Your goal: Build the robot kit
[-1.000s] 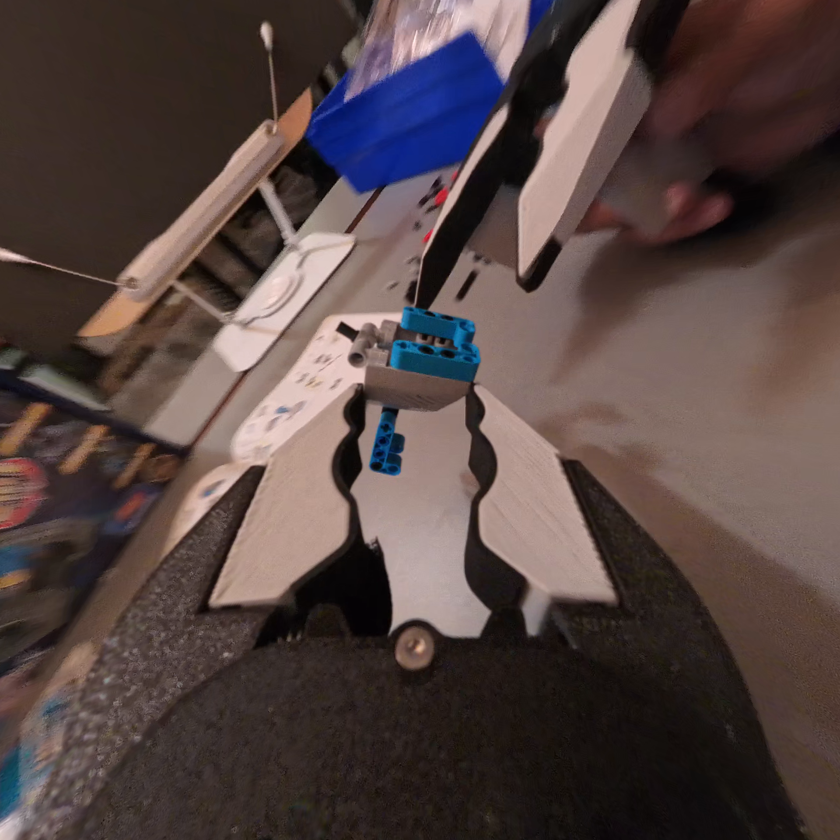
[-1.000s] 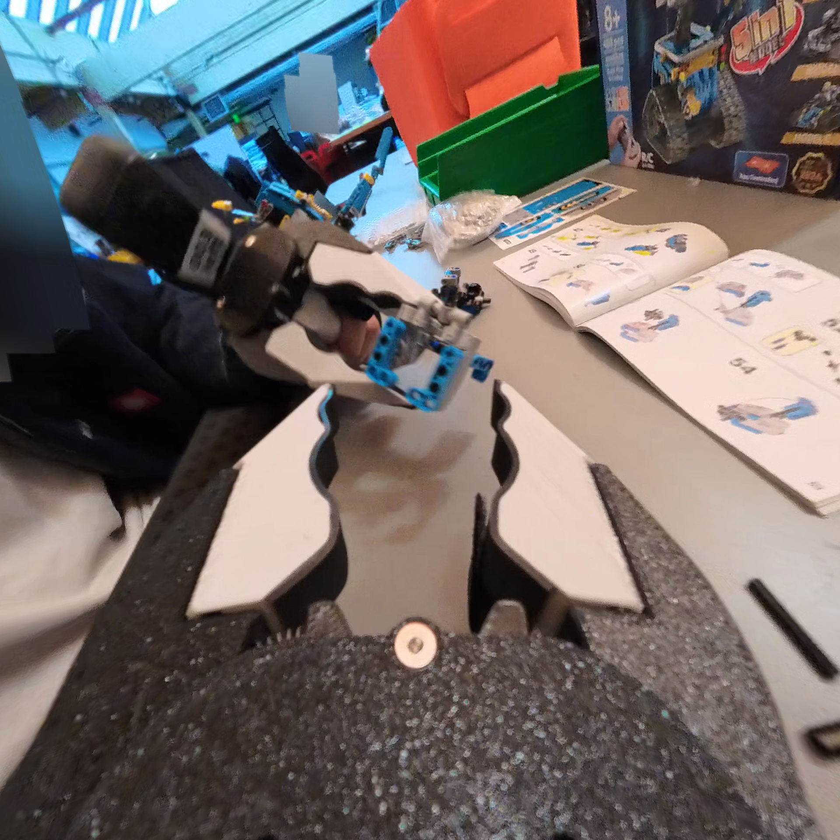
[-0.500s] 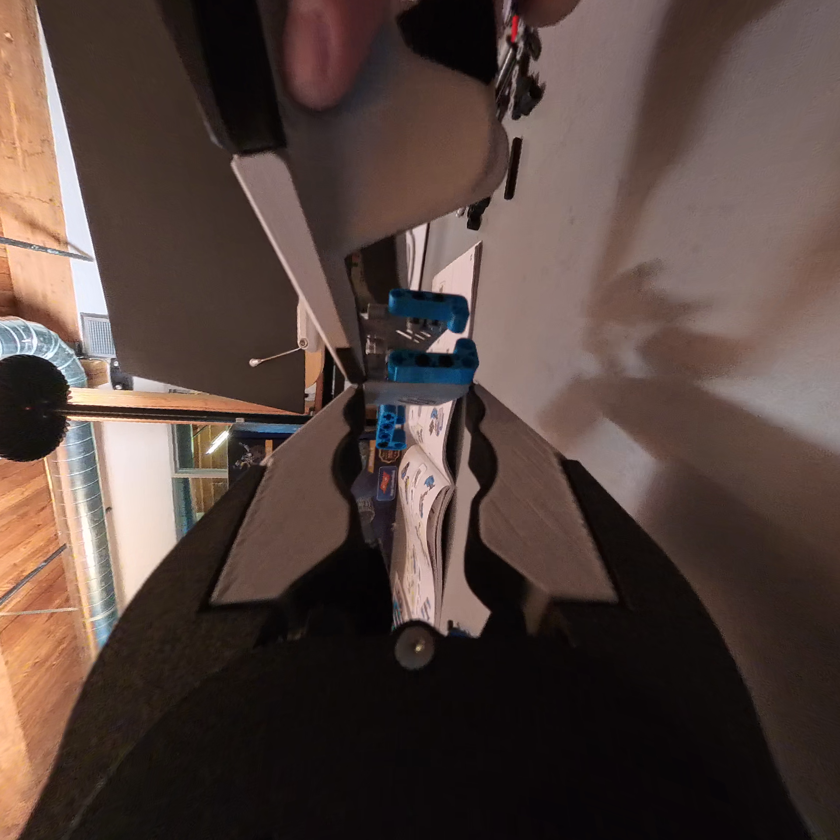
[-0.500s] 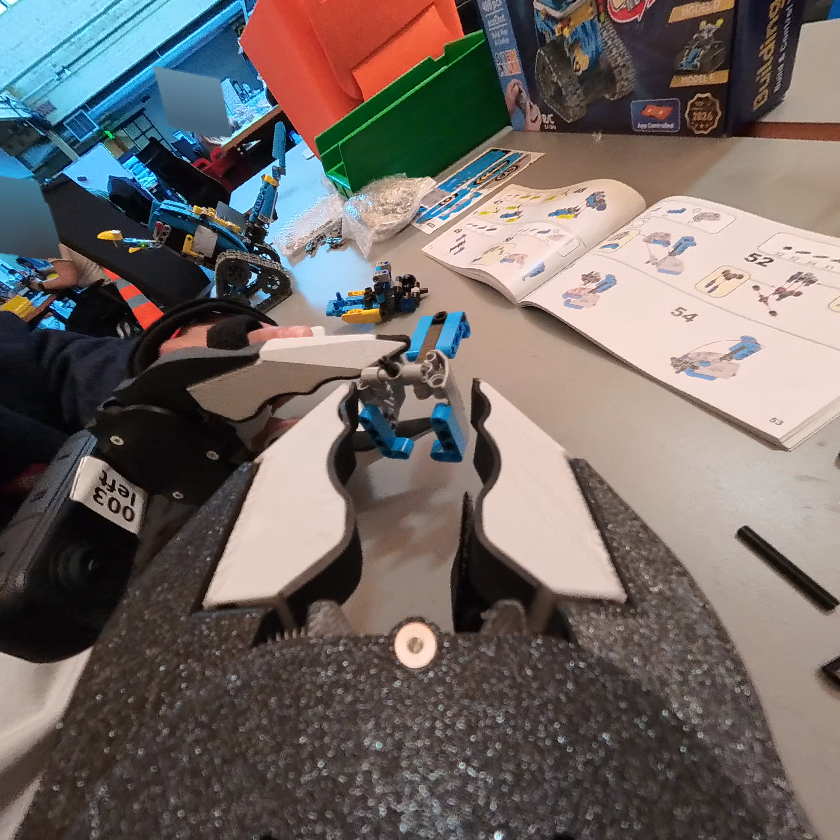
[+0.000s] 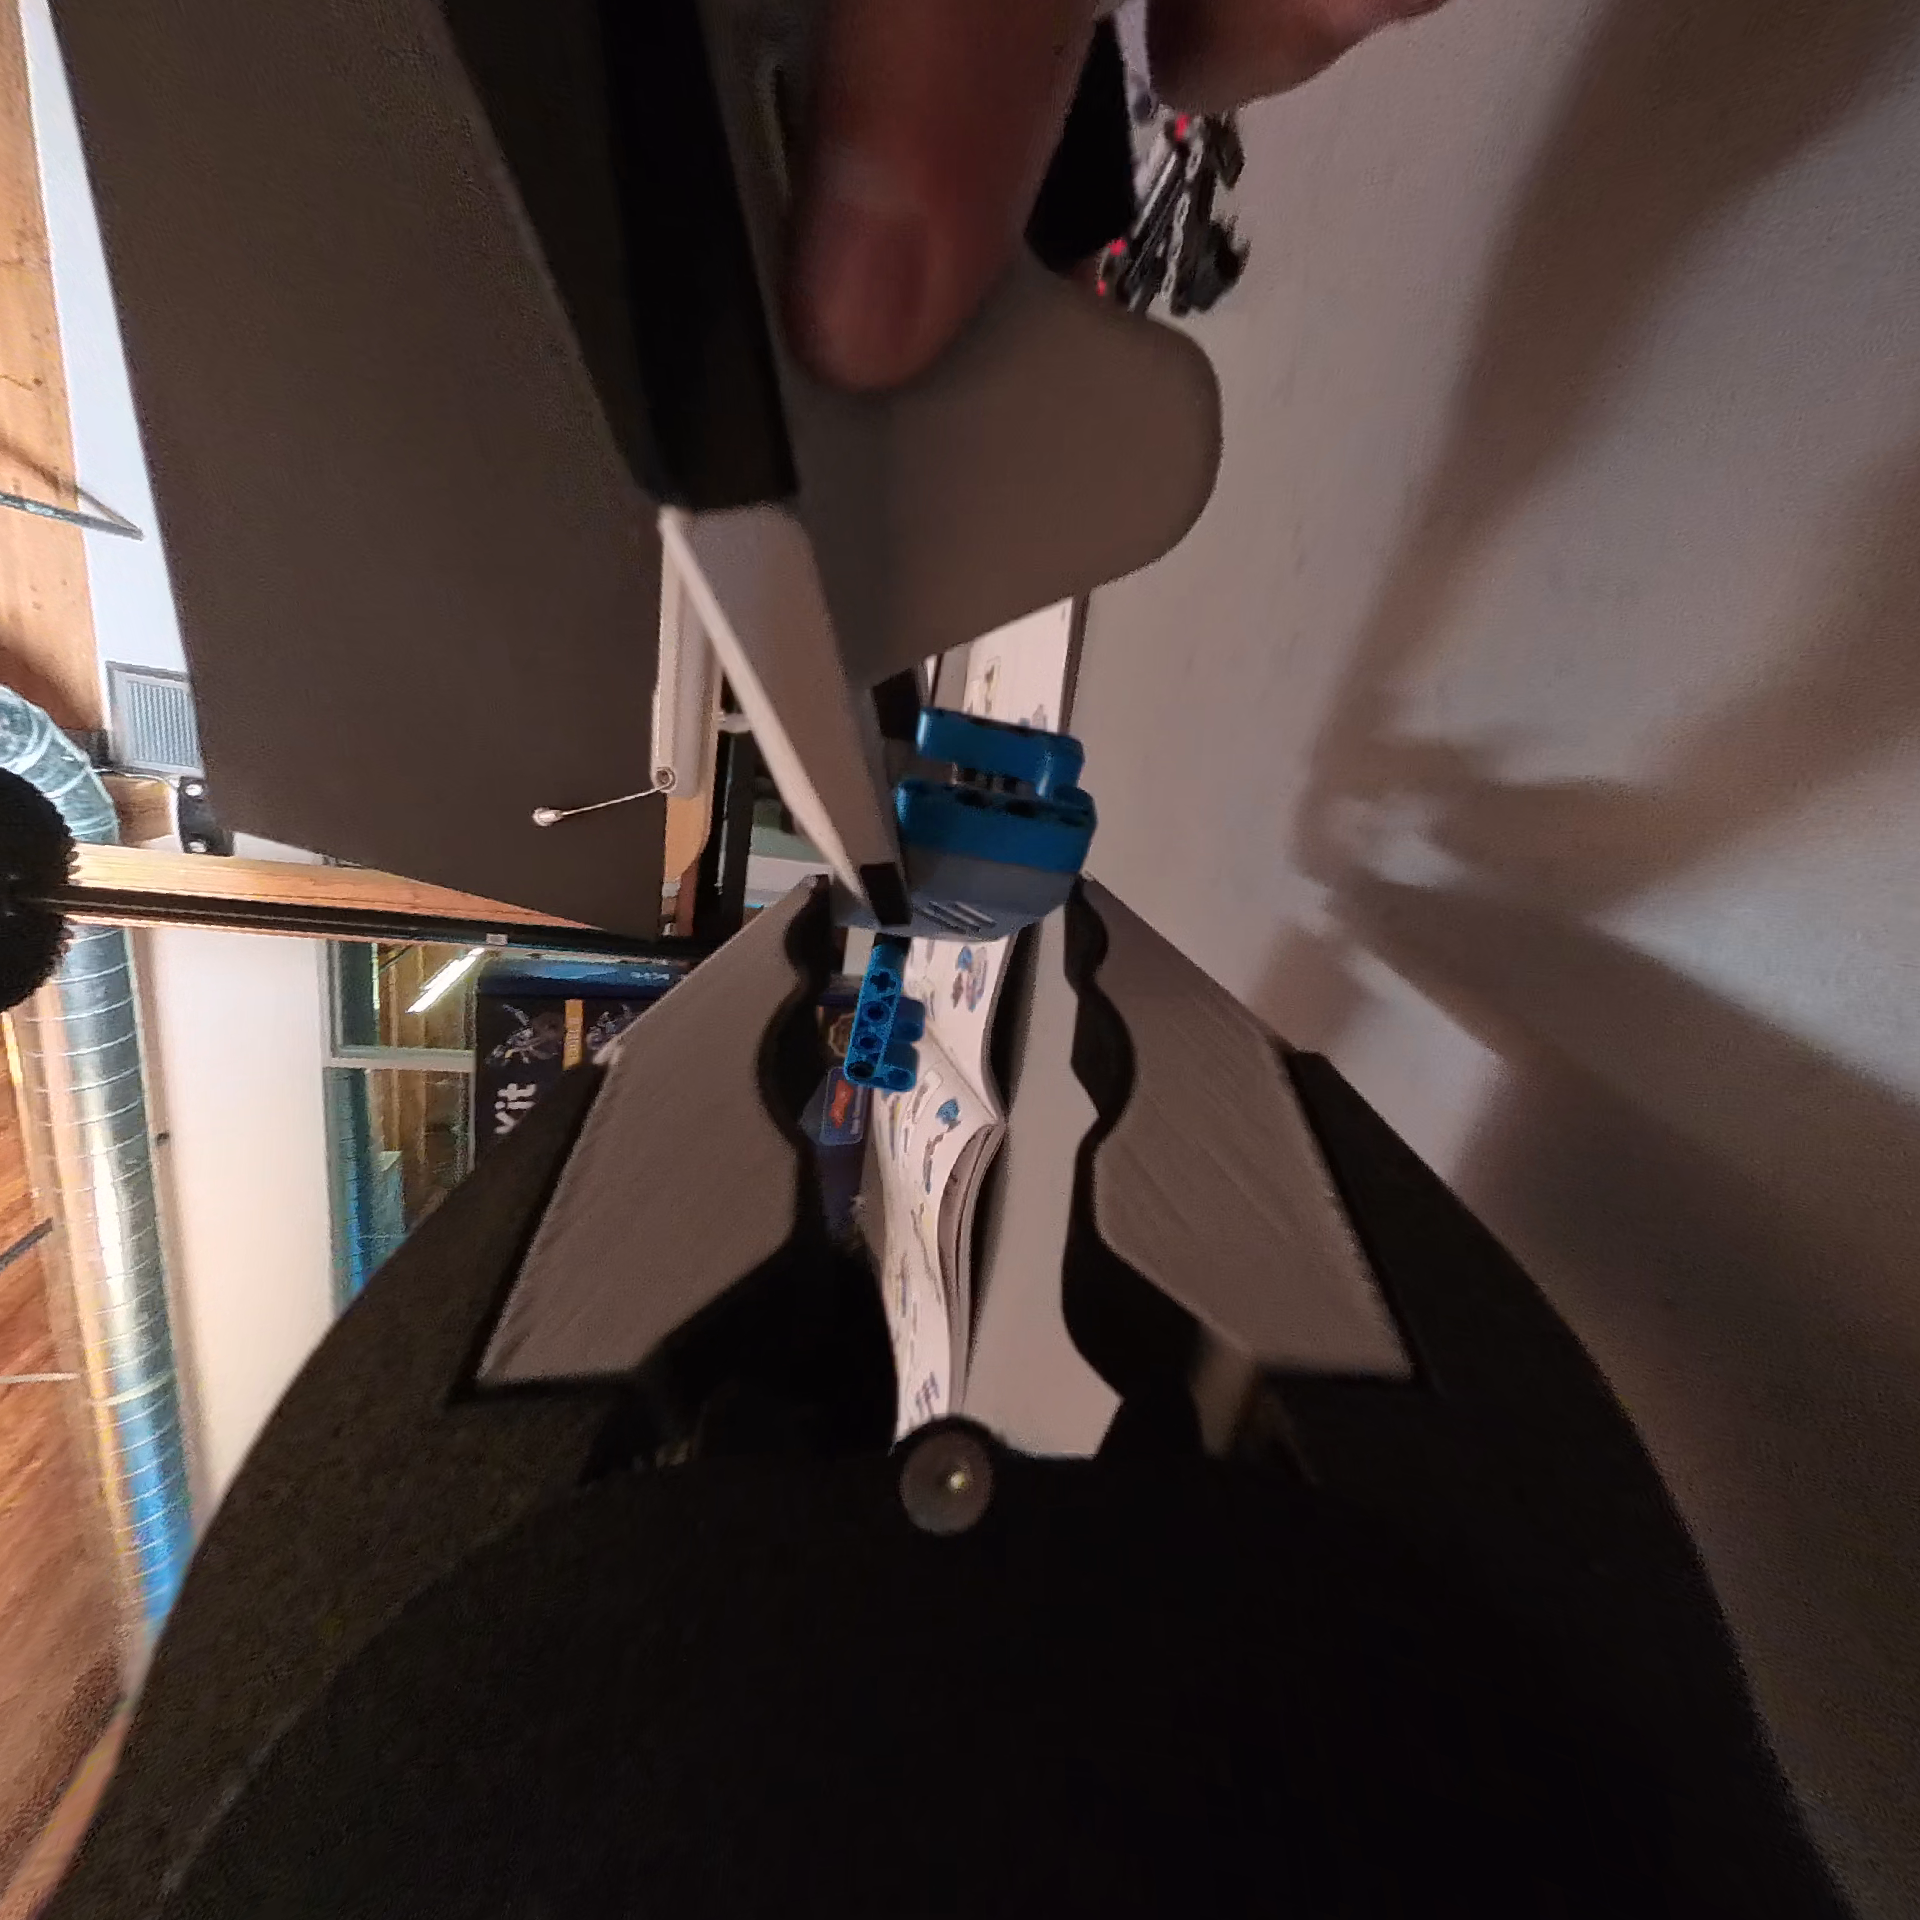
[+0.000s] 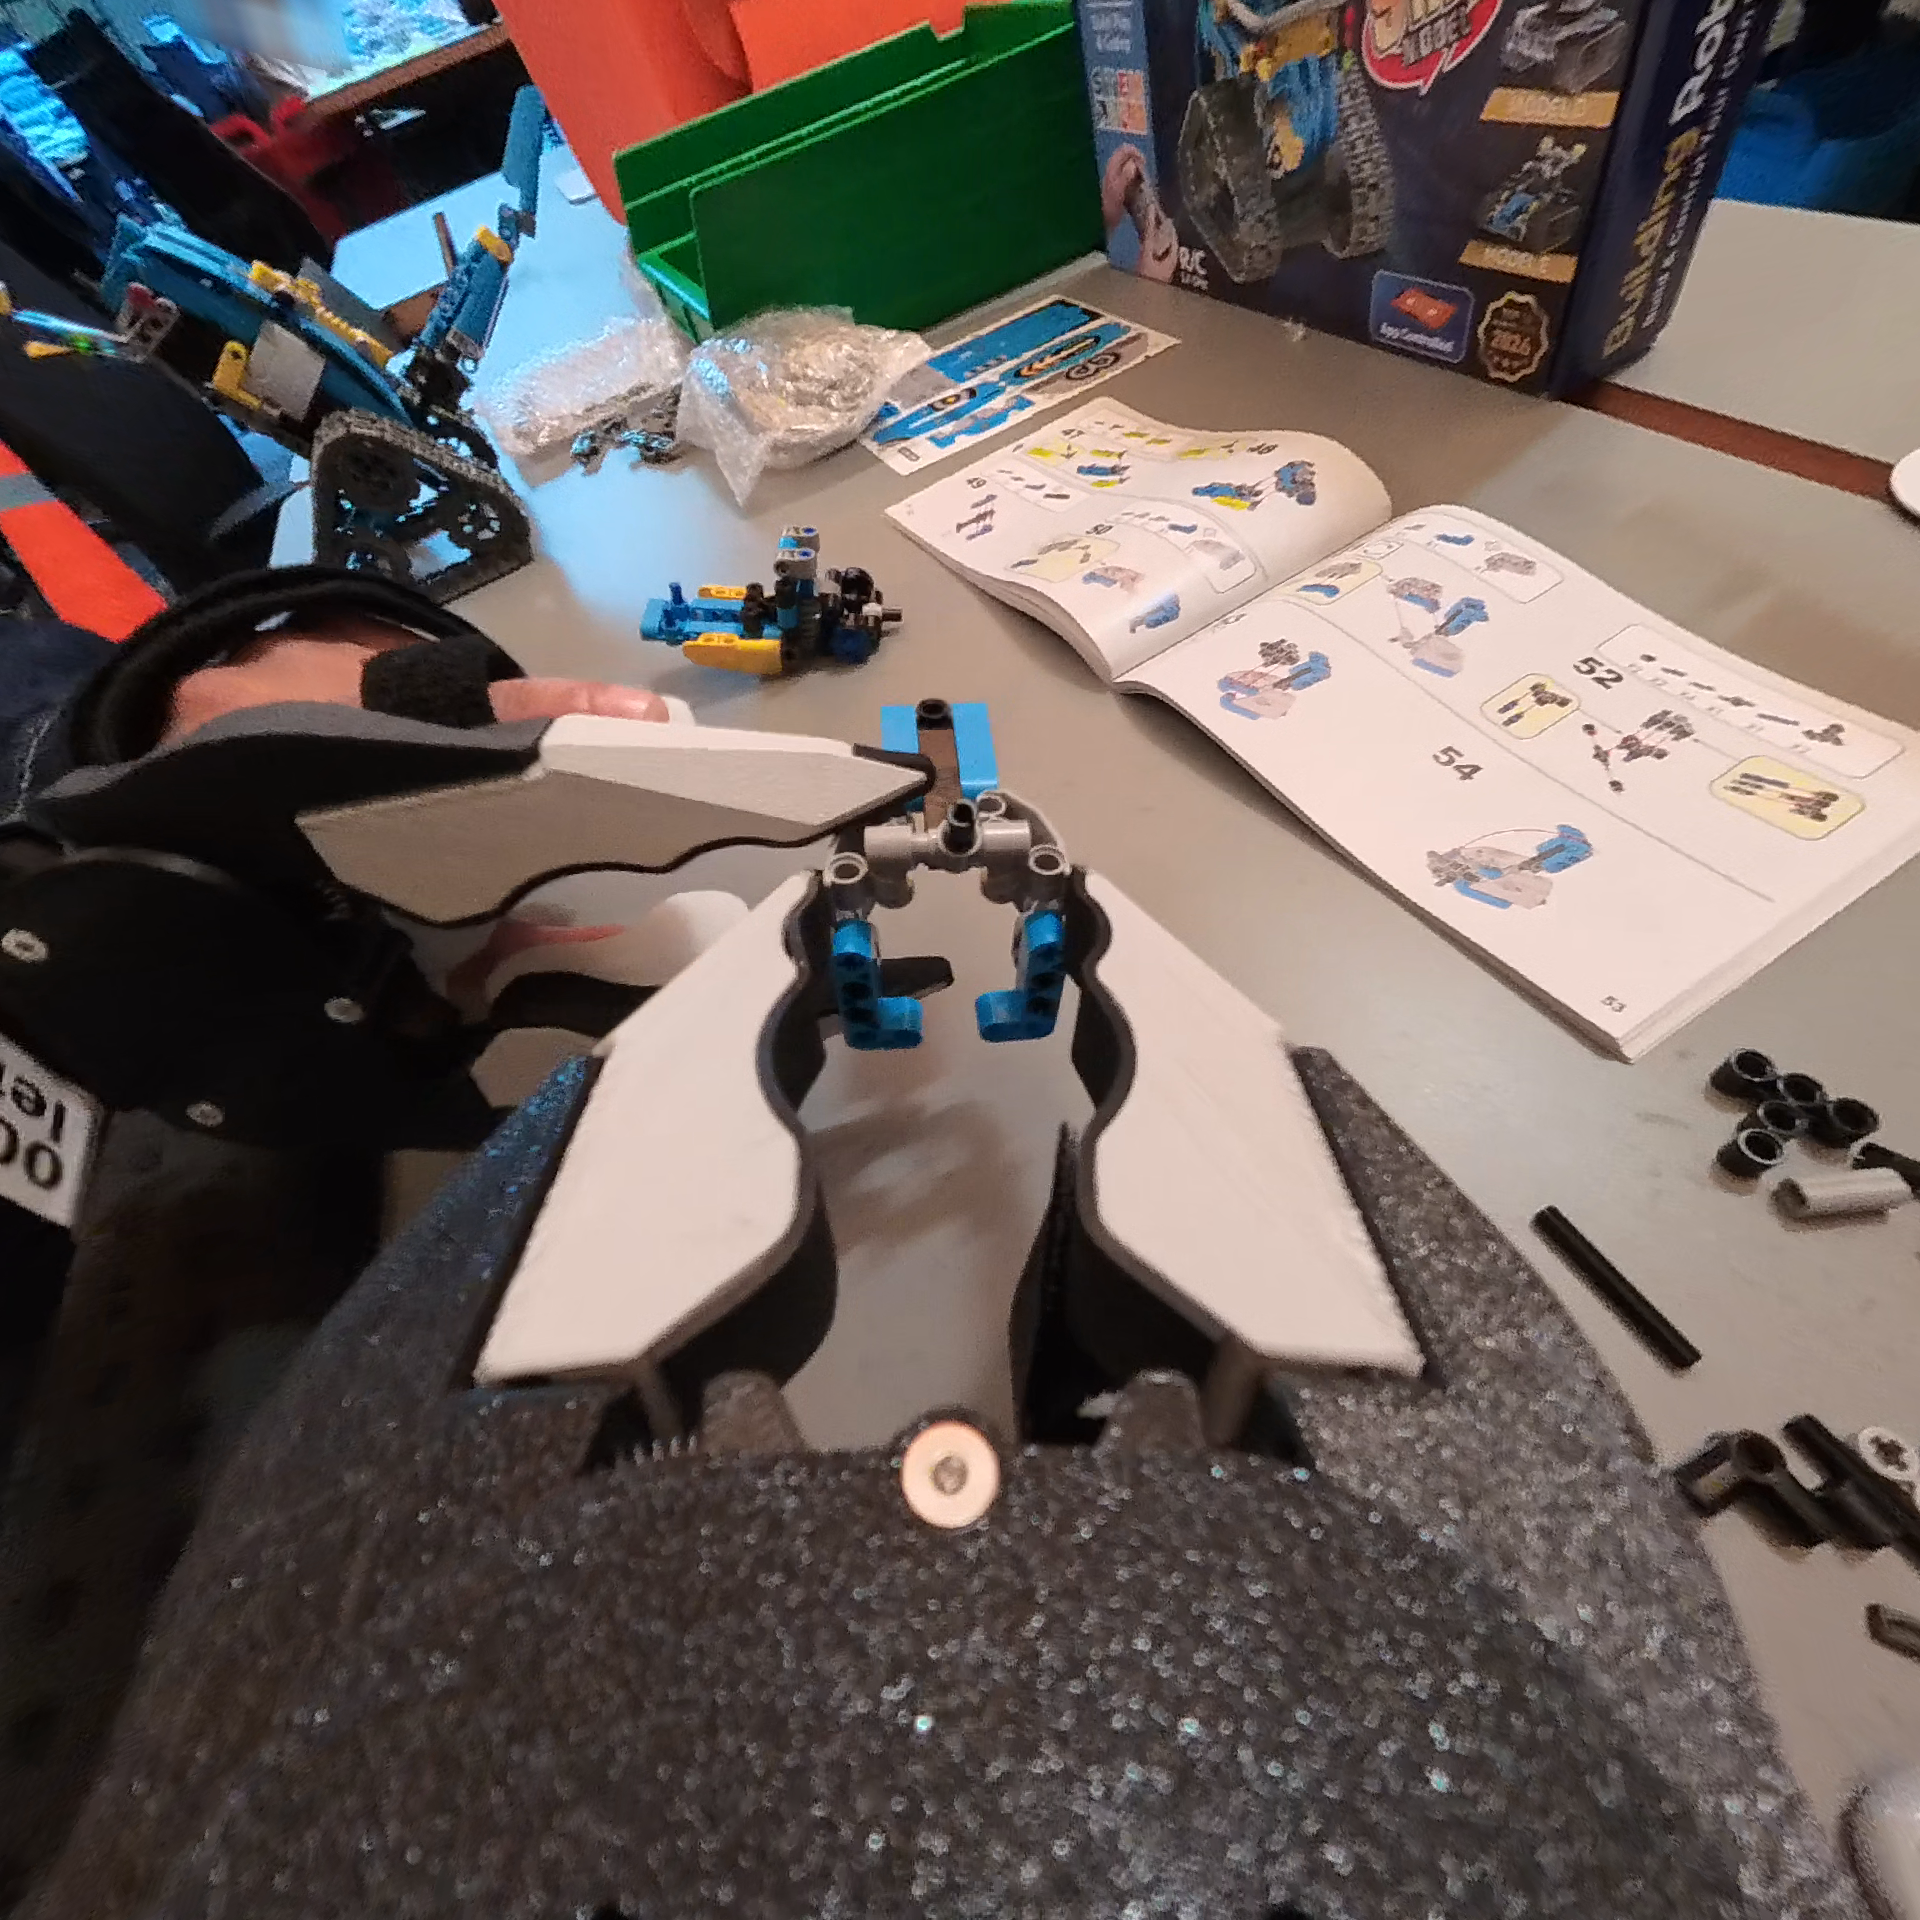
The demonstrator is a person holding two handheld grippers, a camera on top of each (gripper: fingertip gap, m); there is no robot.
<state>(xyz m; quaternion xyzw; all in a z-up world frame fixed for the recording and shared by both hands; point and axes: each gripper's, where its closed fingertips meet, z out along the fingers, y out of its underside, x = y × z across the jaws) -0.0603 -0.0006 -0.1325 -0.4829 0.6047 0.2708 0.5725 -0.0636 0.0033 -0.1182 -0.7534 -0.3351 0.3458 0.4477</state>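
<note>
Both tongs clamp one small blue and grey brick assembly above the grey worktop. The right tongs pinch its two blue legs between their tips; the left tongs grip its grey block from the left. An open instruction booklet lies to the far right, black pins to the right.

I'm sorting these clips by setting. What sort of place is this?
Probably a workshop or hobby table for building brick kits: an open instruction booklet, a kit box and loose parts lie on a grey table.
</note>
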